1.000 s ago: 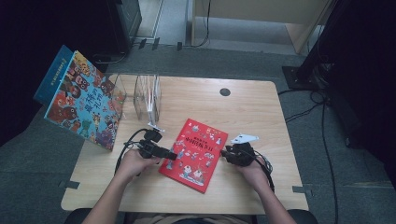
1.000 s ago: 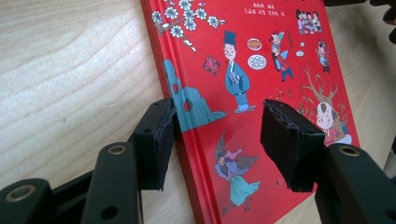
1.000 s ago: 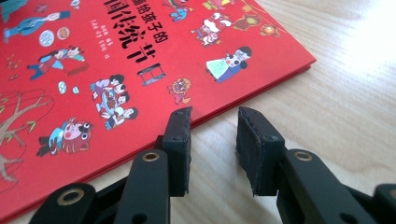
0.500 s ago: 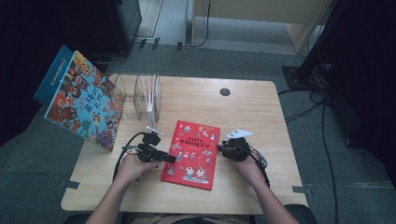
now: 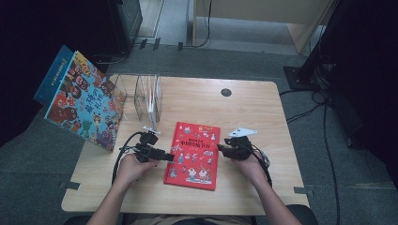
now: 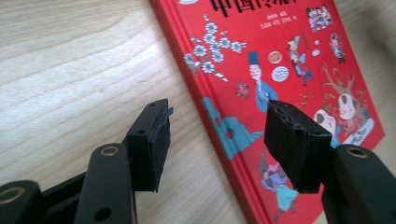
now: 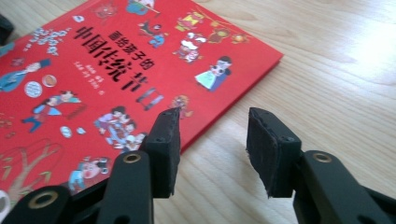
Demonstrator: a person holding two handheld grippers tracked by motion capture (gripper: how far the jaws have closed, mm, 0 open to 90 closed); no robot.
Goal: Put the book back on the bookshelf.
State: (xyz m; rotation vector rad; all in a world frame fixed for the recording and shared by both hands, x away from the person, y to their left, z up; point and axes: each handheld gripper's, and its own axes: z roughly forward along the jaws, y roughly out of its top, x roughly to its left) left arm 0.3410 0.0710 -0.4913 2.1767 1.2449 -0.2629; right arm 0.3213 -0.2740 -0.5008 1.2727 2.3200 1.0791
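While the red book (image 5: pixel 193 154) lay flat on the wooden tabletop (image 5: pixel 244 112), cover up, near the person's edge and about midway across, both hand-held grippers sat at its sides. The left hand-held gripper (image 5: pixel 170 156) was at the book's left edge, pointing right, tips over the cover's margin. In the left gripper view the 2 jaws stood apart, straddling the book's (image 6: pixel 280 60) left edge: 1 pad (image 6: pixel 158 140) over bare wood, the other over the red cover, neither pressing on it. Its jaws had just been opening a bit further, with the book's edge below the gap, not clamped.

The right hand-held gripper (image 5: pixel 222 150) was at the book's right edge, pointing left, just beside it. In the right gripper view its jaws were also apart, 1 pad (image 7: pixel 169 140) above the cover's edge, the other over the tabletop (image 7: pixel 336 70); the book (image 7: pixel 93 79) was not gripped. Those jaws had just been opening, nothing pinched between them.

The book sat roughly square to the tabletop, slightly skewed. A clear acrylic rack (image 5: pixel 146 96) stood upright at the back left, well apart from the book. A big colourful picture book (image 5: pixel 84 105) leaned tilted at the tabletop's left end, a blue one (image 5: pixel 52 75) behind it. A dark round hole (image 5: pixel 226 92) showed near the far edge.
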